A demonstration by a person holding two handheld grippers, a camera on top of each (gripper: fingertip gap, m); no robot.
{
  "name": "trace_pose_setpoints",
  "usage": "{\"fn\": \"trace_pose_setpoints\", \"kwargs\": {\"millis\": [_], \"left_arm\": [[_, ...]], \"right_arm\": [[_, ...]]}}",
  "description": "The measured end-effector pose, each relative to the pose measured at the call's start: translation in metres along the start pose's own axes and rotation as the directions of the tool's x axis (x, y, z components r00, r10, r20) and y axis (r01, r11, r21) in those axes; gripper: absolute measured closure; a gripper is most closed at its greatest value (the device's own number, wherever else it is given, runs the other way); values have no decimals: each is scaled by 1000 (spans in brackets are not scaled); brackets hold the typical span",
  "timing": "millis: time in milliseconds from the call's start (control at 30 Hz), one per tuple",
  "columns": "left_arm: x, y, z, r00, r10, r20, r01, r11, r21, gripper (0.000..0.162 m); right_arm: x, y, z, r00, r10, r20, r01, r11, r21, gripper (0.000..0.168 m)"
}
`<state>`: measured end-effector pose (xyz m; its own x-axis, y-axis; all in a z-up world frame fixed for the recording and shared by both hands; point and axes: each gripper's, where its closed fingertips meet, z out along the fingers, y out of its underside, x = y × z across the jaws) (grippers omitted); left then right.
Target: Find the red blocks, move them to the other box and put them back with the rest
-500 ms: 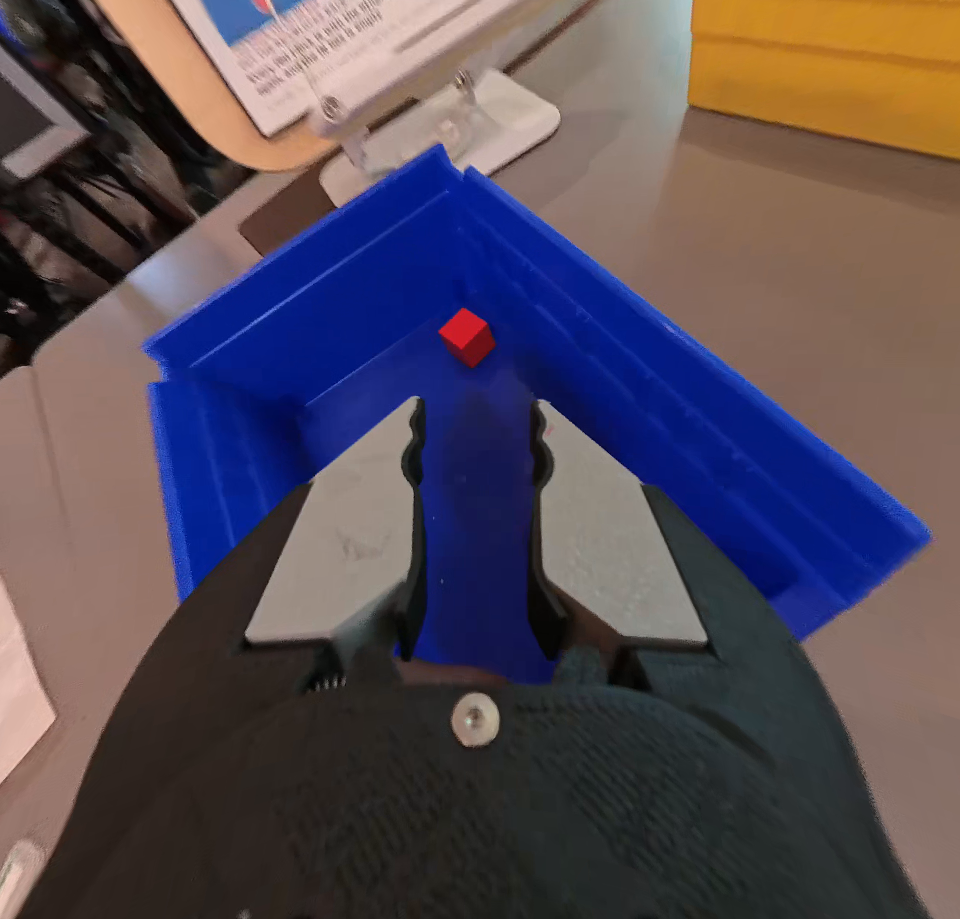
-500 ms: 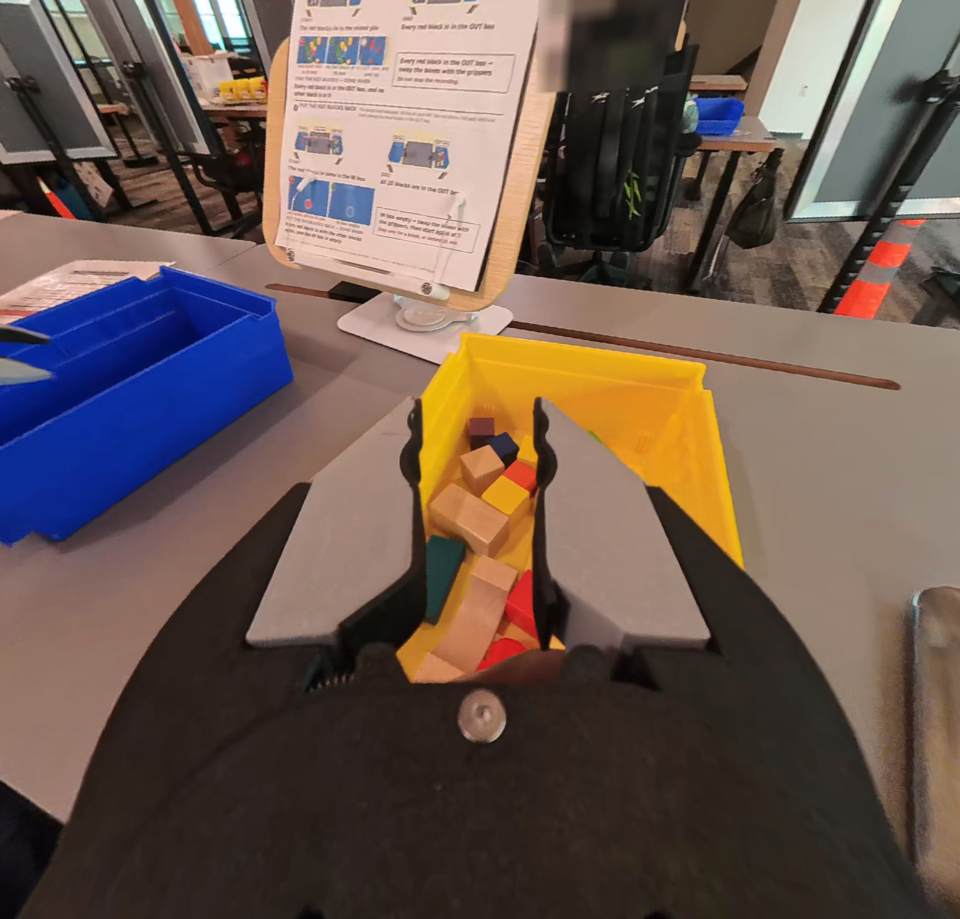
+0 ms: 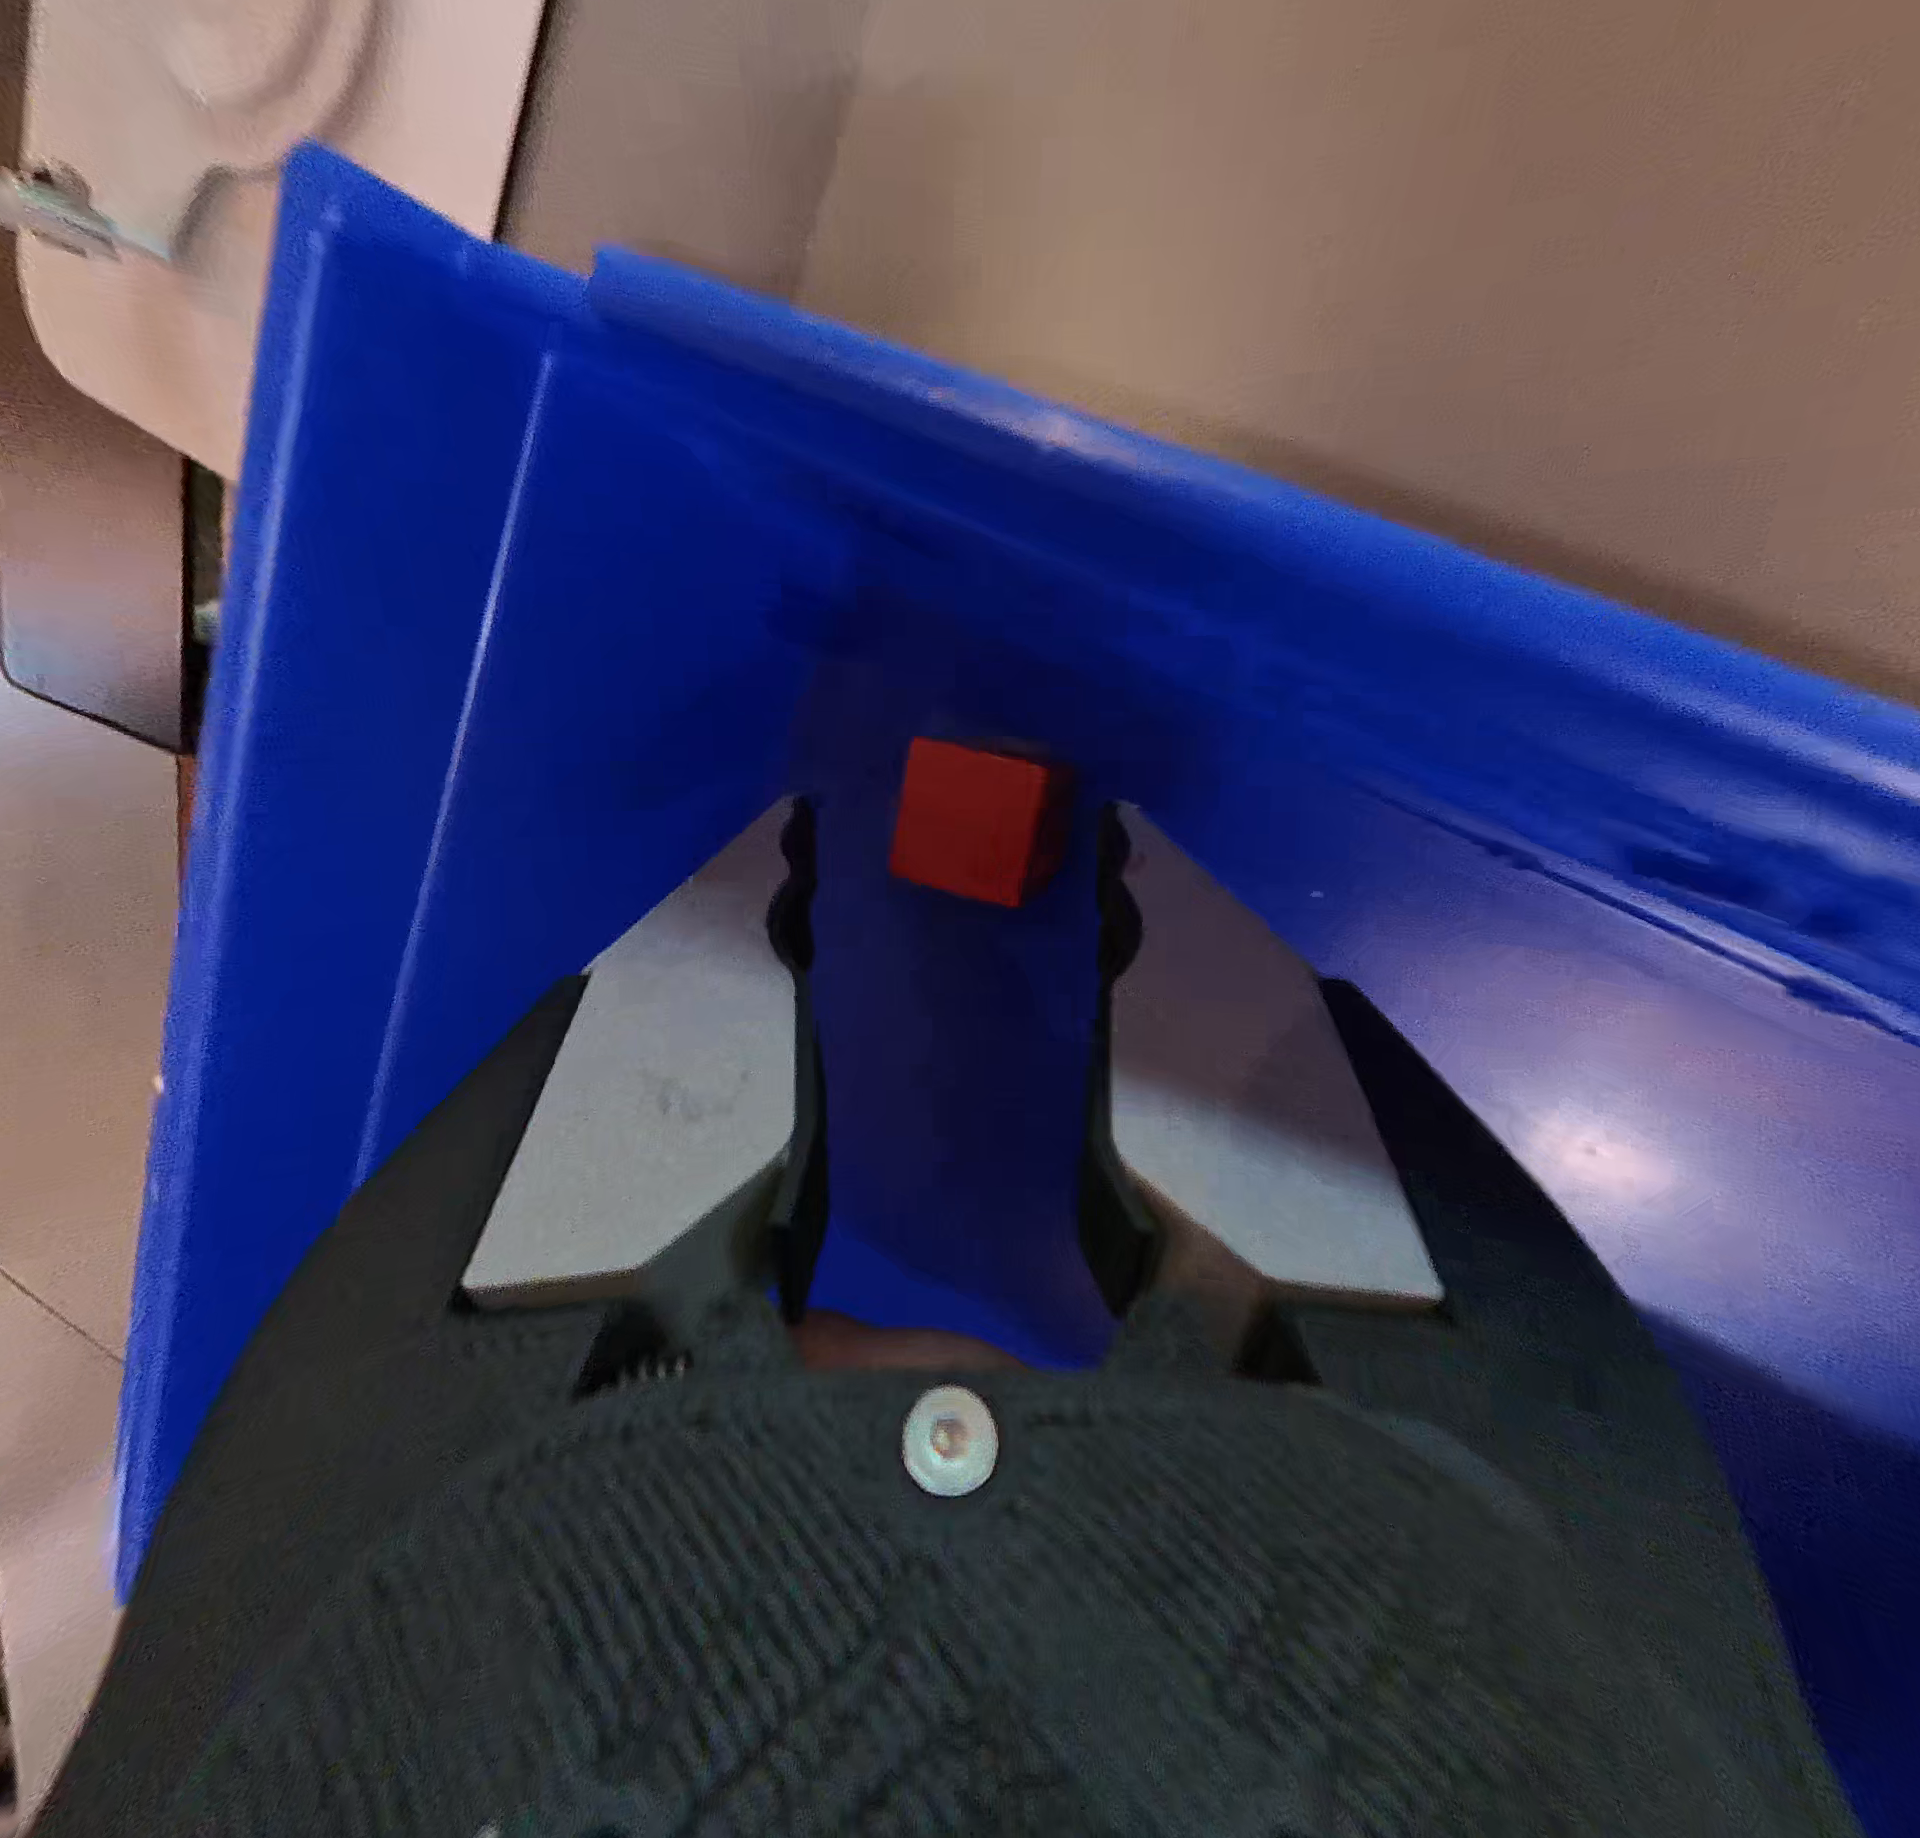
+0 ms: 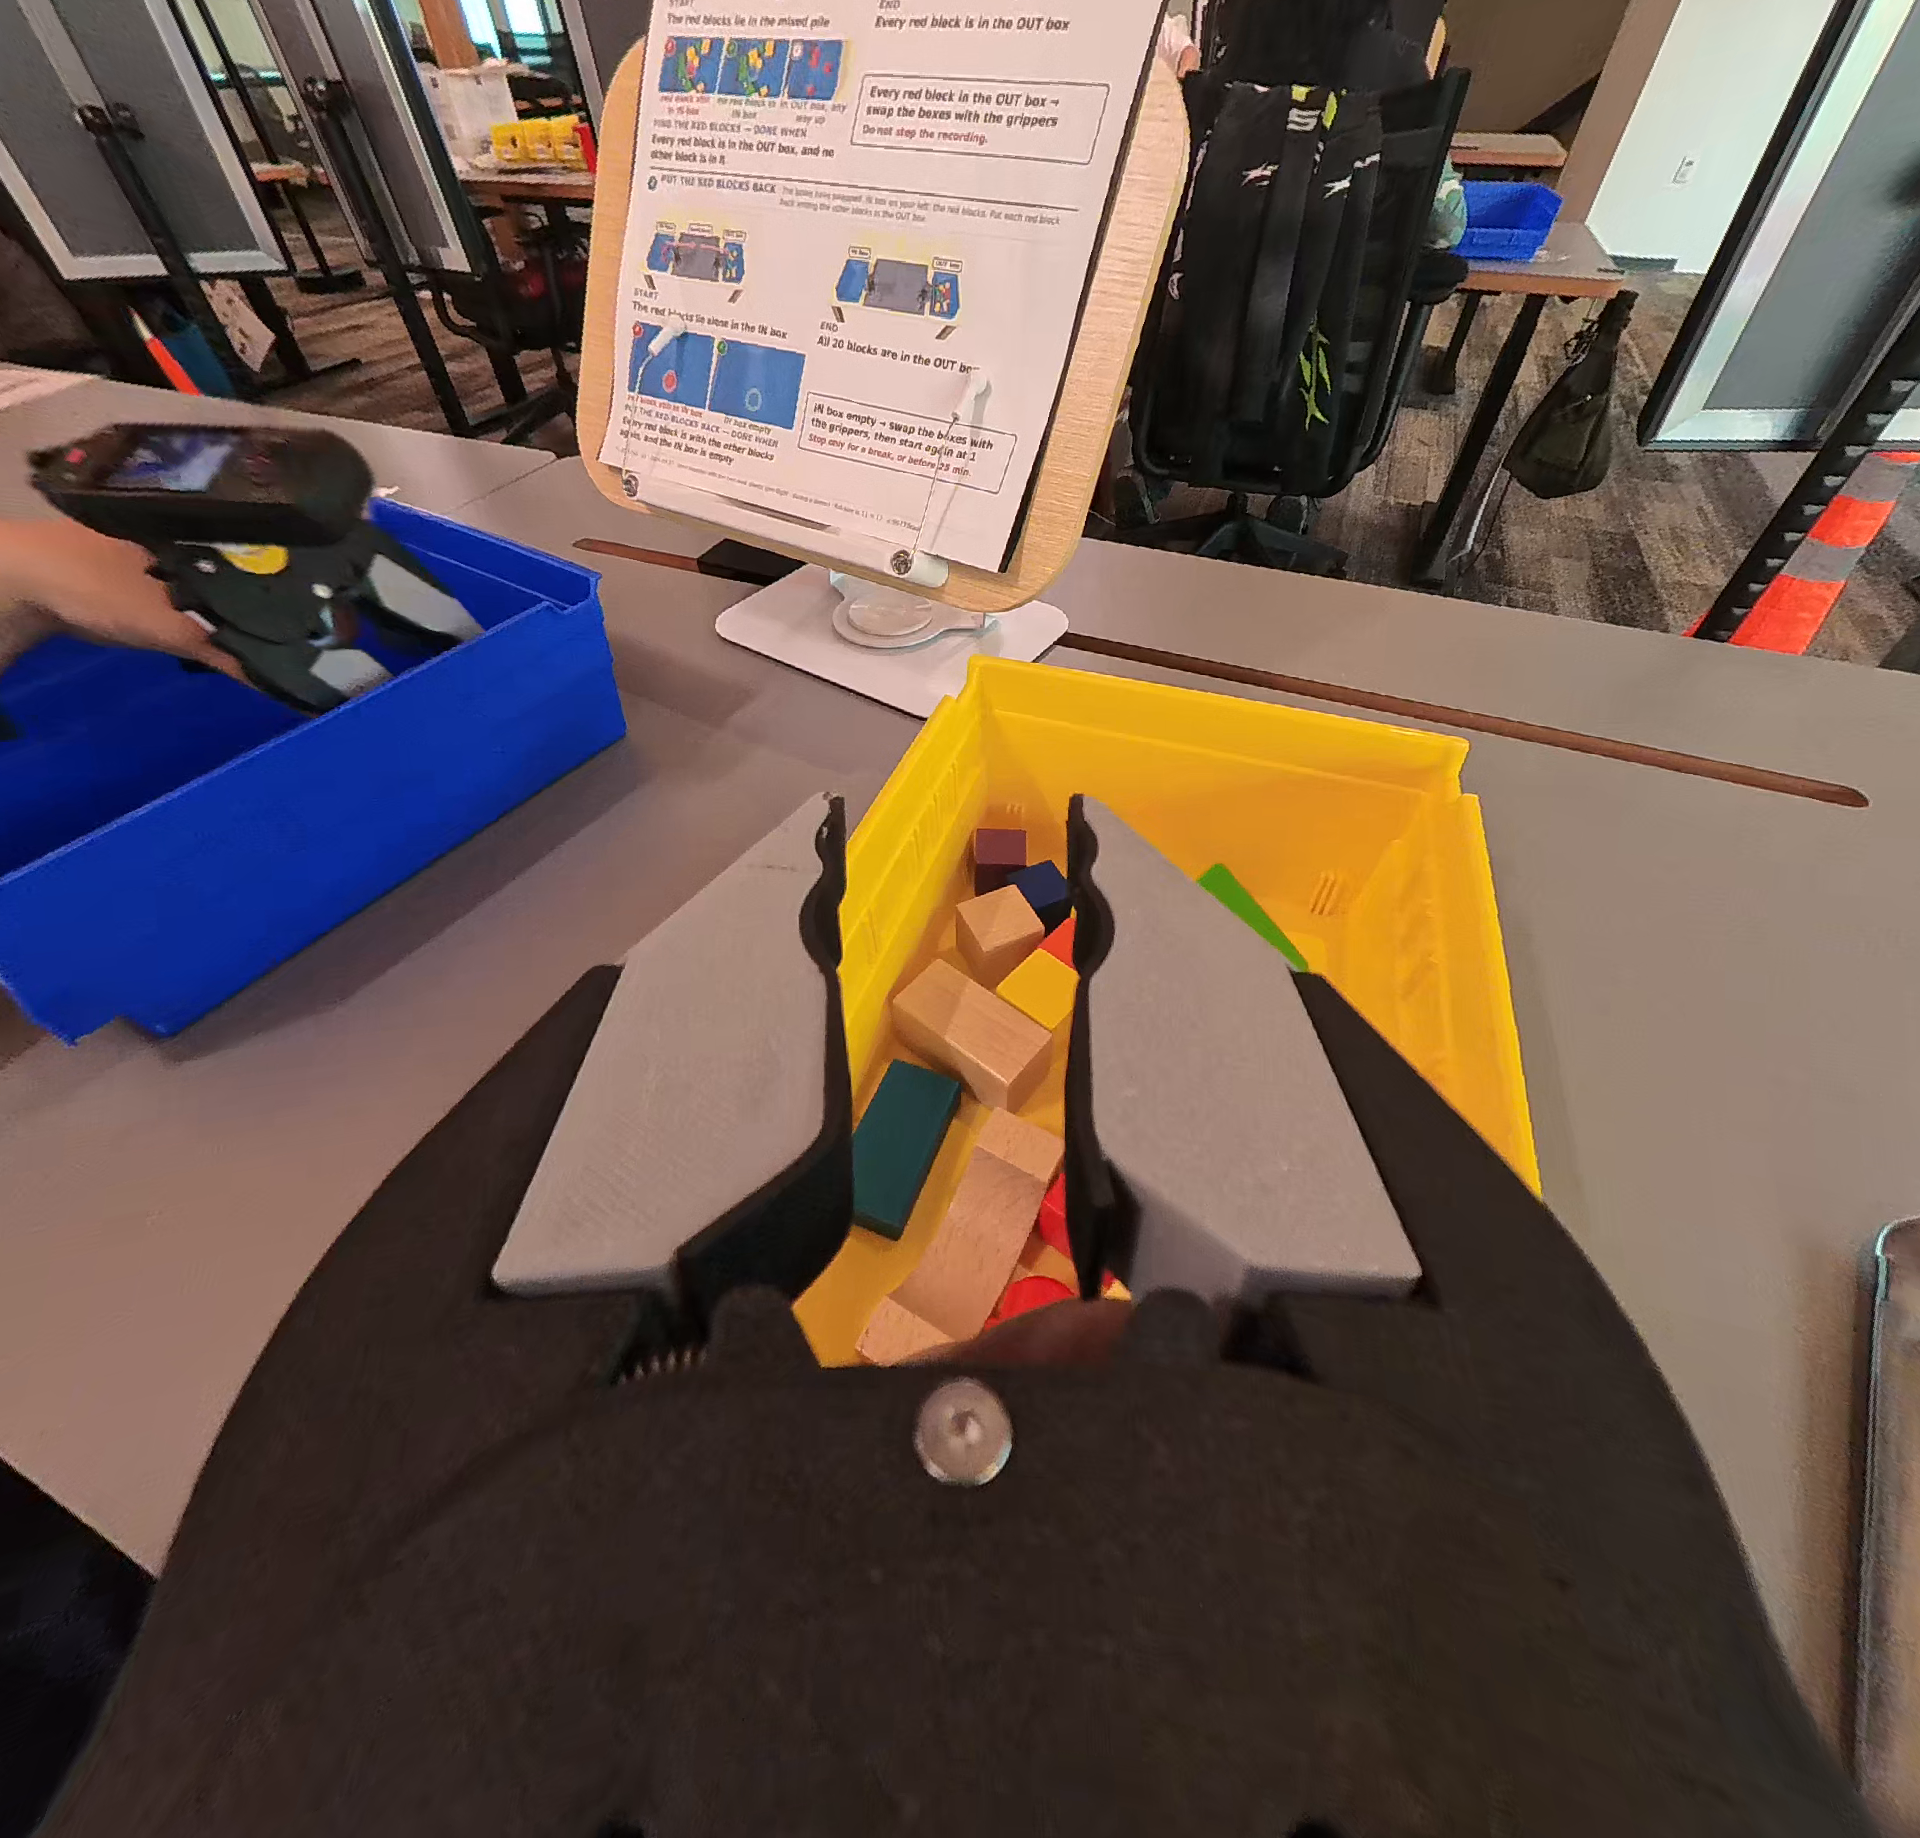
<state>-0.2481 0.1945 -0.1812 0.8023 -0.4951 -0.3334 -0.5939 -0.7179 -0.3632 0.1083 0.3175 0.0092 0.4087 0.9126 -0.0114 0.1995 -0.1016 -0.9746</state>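
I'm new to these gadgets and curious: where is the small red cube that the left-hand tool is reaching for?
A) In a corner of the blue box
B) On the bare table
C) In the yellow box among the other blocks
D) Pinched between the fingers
A: the red cube sits on the blue box floor by its corner, just ahead of the open left gripper, untouched.
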Motion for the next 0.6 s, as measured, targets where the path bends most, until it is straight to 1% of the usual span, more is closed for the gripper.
{"fn": "trace_pose_setpoints", "kwargs": {"millis": [33, 67, 100, 167, 200, 233, 300, 333, 367, 400, 433, 467, 500, 533, 567, 600], "left_arm": [[-1, -2, 4, 1000, -22, -15, 22, 1000, 6, 120], [0, -4, 7, 998, -49, -39, 50, 999, 14, 124], [0, -4, 9, 996, -73, -51, 74, 997, 12, 131], [-1, -5, 9, 995, -91, -42, 92, 996, 15, 132], [-1, -3, 7, 998, -67, -16, 67, 998, 9, 132], [-4, 0, 4, 999, -27, 41, 28, 1000, -6, 133], [-23, 4, -12, 971, 30, 236, -26, 999, -19, 134], [-32, 1, -27, 940, 34, 339, -37, 999, 2, 134], [-39, -6, -48, 900, 20, 435, -47, 998, 51, 134], [-40, -15, -72, 862, -5, 507, -66, 990, 121, 134], [-32, -28, -96, 840, -28, 542, -98, 974, 202, 134], [-17, -44, -121, 830, -35, 557, -156, 943, 293, 135], [4, -61, -146, 820, -25, 572, -236, 895, 378, 135], [28, -77, -169, 805, -5, 594, -316, 843, 436, 135], [51, -90, -188, 782, 15, 624, -384, 799, 462, 135], [71, -100, -203, 752, 26, 658, -433, 773, 463, 135]], "right_arm": [[0, 0, 0, 1000, -1, 2, 1, 1000, 2, 128], [0, -1, -1, 1000, -2, 4, 2, 1000, 4, 128], [0, -1, -2, 1000, -3, 4, 3, 1000, 5, 128], [0, -2, -3, 1000, -2, 7, 2, 1000, 9, 128], [0, -3, -5, 1000, 0, 11, 0, 1000, 12, 128], [-1, -4, -6, 1000, 2, 17, -2, 1000, 16, 128], [-7, -6, -9, 999, 6, 41, -7, 1000, 23, 129], [-12, -7, -10, 998, 8, 64, -10, 1000, 25, 129], [-20, -7, -10, 995, 11, 94, -14, 1000, 25, 128], [-29, -8, -11, 991, 18, 136, -21, 1000, 22, 128], [-42, -8, -11, 982, 27, 189, -32, 999, 18, 128], [-58, -9, -11, 966, 39, 255, -45, 999, 17, 127], [-77, -11, -12, 943, 48, 328, -56, 998, 15, 127], [-96, -11, -12, 914, 52, 401, -60, 998, 7, 125], [-116, -10, -13, 884, 53, 465, -59, 998, -2, 123], [-135, -10, -13, 854, 53, 517, -57, 998, -8, 121]]}}
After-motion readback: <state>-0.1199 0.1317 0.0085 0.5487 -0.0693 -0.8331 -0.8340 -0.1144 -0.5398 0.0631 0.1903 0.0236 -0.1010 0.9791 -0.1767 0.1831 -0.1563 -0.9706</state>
